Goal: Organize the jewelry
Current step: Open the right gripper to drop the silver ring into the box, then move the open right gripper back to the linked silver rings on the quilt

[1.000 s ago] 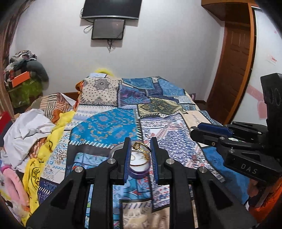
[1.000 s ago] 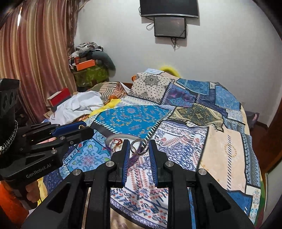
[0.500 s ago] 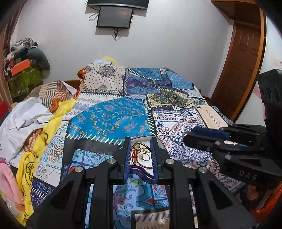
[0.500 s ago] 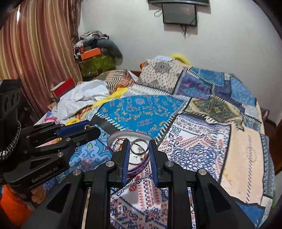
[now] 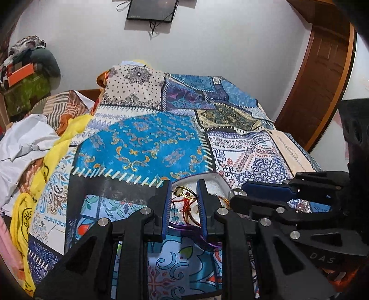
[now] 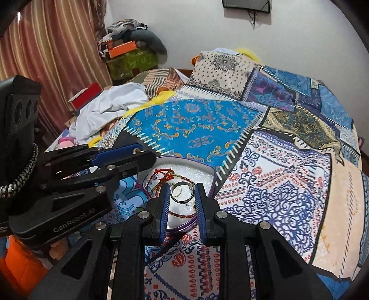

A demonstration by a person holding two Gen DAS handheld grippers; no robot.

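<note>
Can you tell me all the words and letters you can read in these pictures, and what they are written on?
"DAS": on the black body of the right gripper, seen from the left wrist camera.
"GenRobot.AI": on the black body of the left gripper, seen from the right wrist camera.
Black letters on the yellow cloth at the bed's edge: folded, too unclear to read.
The wall screen and orange box show no readable text.

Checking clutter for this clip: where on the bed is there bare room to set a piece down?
Free: the blue patch beyond the tray, and the white-patterned quilt to its right. Crowded: the tray itself, with bangles and red cord, and the clothes along the left edge.
</note>
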